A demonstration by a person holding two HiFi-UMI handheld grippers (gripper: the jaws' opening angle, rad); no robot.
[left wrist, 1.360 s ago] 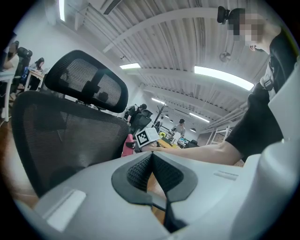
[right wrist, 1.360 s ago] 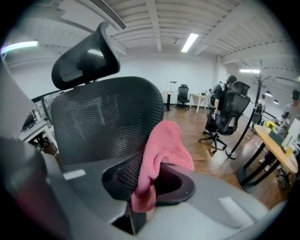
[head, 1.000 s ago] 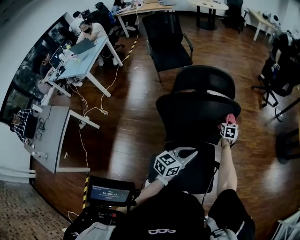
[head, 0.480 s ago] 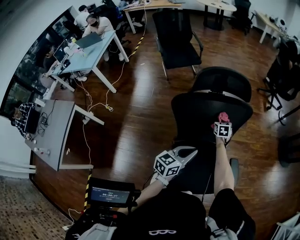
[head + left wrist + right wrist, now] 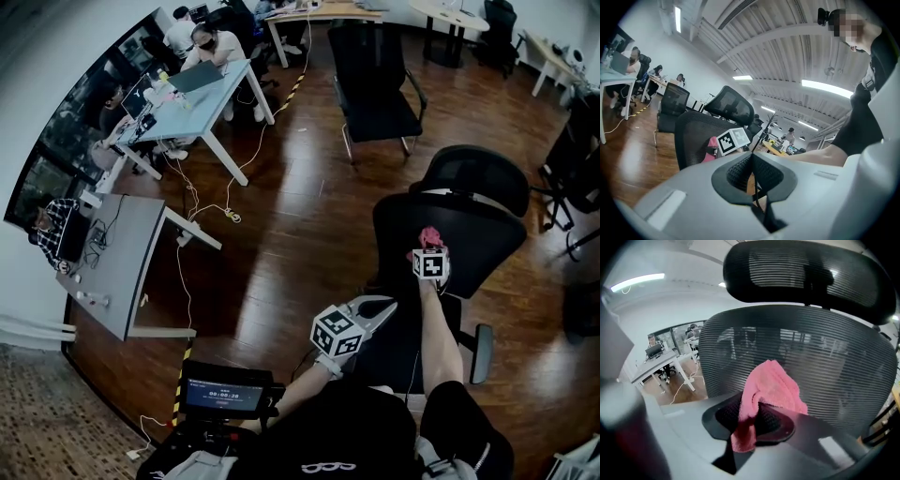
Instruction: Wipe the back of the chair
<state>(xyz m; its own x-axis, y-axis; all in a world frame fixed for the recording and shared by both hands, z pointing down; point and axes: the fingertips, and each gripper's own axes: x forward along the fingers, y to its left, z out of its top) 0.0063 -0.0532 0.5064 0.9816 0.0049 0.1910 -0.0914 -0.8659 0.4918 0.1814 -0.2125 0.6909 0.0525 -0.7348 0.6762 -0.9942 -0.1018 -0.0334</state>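
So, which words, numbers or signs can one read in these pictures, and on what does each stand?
No text can be read with certainty.
Screen: a row of digits, too small to read.
Left cube, right cube: black-and-white square markers, no letters.
Shirt: a white logo, too blurred to read.
Cloth: no print.

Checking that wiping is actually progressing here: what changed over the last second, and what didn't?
The right gripper, shut on the pink cloth, has swept it leftward across the chair back, from near its right edge to left of its middle. The left gripper stayed shut and empty, low near the person's body.
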